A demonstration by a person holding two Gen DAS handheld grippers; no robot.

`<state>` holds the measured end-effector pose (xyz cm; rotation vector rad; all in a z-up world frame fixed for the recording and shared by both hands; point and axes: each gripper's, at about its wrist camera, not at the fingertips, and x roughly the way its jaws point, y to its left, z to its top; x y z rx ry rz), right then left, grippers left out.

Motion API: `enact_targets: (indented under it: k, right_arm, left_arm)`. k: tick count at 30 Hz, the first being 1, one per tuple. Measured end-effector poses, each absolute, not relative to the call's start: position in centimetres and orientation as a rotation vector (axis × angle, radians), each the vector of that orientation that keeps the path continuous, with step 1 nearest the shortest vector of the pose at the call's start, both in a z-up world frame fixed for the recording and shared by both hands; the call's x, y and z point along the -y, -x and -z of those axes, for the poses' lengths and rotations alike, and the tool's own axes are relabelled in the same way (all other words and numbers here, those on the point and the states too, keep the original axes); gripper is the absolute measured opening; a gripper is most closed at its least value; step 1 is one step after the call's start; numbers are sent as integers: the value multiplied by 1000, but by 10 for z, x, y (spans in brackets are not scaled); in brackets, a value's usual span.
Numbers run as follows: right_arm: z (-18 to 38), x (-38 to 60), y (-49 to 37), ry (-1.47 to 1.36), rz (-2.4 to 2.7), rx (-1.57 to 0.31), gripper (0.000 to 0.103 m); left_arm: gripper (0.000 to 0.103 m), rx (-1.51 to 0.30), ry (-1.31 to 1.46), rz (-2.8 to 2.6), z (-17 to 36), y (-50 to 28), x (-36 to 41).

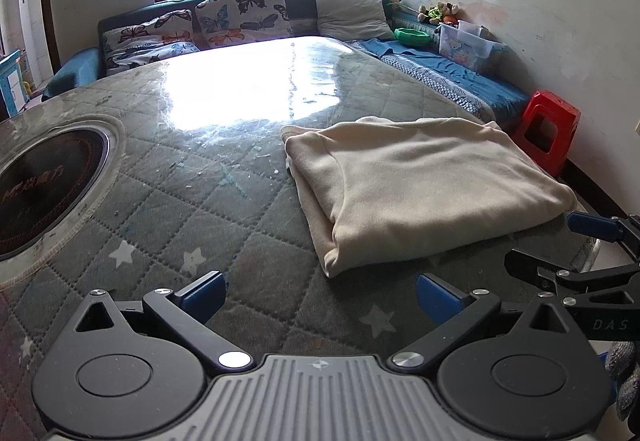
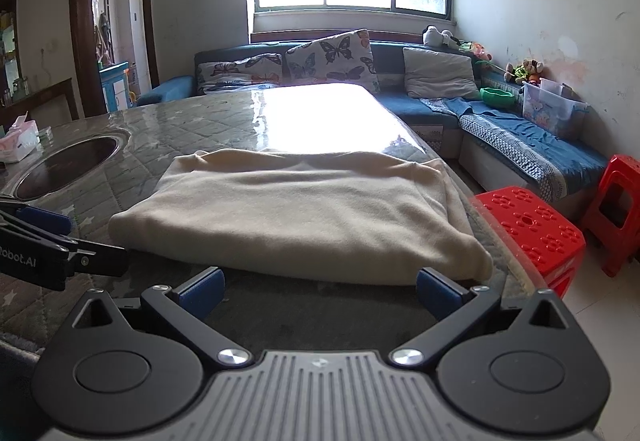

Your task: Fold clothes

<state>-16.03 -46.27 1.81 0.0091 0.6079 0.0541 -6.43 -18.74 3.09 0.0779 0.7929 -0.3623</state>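
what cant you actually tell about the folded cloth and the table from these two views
- What garment the folded cream cloth is: folded over on itself in both views.
- Far tabletop: window glare washes it out in both views.
- Lettering in the round dark inset: too distorted, cut by the left wrist view's edge.
- Pink tissue pack: cut by the right wrist view's edge.

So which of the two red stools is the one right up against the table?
The nearer red stool, whose perforated top shows just past the table edge beside the folded cream garment. The other red stool stands farther right, by the sofa.
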Motion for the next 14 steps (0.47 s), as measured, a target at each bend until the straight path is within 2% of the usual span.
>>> enact_targets:
  k: [14]
  right_arm:
    - [-18, 457, 170, -12, -56, -606, 103]
  left_arm:
    - [103, -778, -82, 370, -33, 75, 187]
